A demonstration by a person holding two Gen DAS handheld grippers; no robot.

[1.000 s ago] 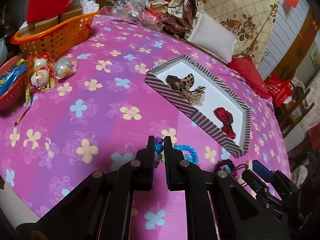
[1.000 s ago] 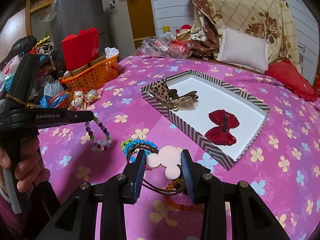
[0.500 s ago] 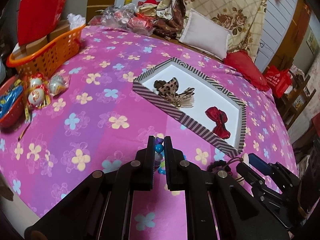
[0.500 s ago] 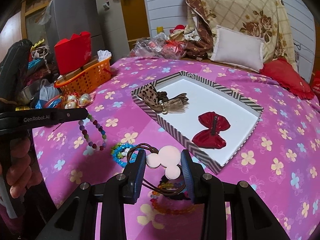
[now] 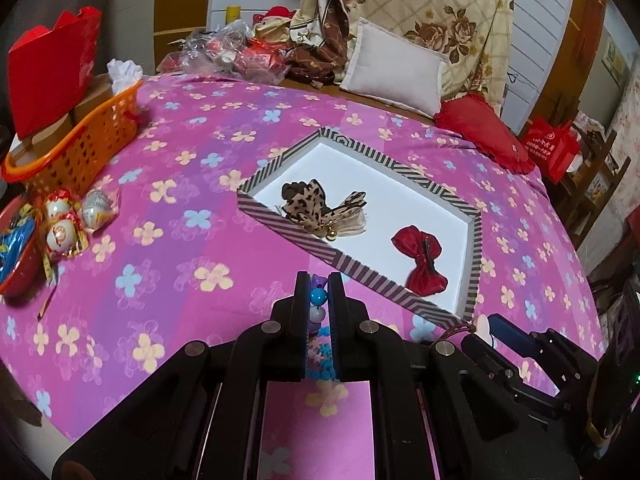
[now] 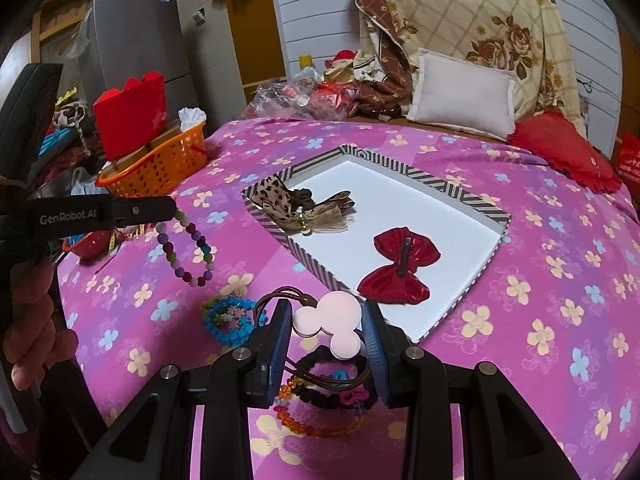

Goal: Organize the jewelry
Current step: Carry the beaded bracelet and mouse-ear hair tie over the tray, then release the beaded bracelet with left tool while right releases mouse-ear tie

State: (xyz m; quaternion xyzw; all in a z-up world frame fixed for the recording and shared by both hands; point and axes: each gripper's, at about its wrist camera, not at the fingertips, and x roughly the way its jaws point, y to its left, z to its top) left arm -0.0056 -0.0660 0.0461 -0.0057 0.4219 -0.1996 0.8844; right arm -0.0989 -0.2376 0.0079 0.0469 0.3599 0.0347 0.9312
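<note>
While a pink flowered cloth [image 6: 520, 240] covers the whole bed, a flat striped tray [image 6: 404, 168] sits near its middle with a white floor. Behind the tray lie a white pillow [image 6: 464, 94] and a red cushion [image 6: 560, 156], and off to the left an orange basket [image 6: 160, 164] stands at the cloth's edge. Inside the tray, a leopard-print bow [image 6: 280, 200] lies against the near-left wall and a red bow [image 6: 400, 268] lies toward the near corner, the two apart from each other. The left claw [image 5: 319, 300] is nearly closed, pinching a bracelet of coloured beads [image 6: 186, 248], which hangs from its tips above the cloth, left of the tray. The right claw [image 6: 326, 326] is partly closed on a hair tie with a pale pink mouse-head charm [image 6: 332, 320], held above the cloth just short of the tray's near wall. Below it on the cloth rest a blue bracelet [image 6: 228, 320], a black hair tie [image 6: 320, 396] and an orange bead bracelet [image 6: 304, 424], close together.
</note>
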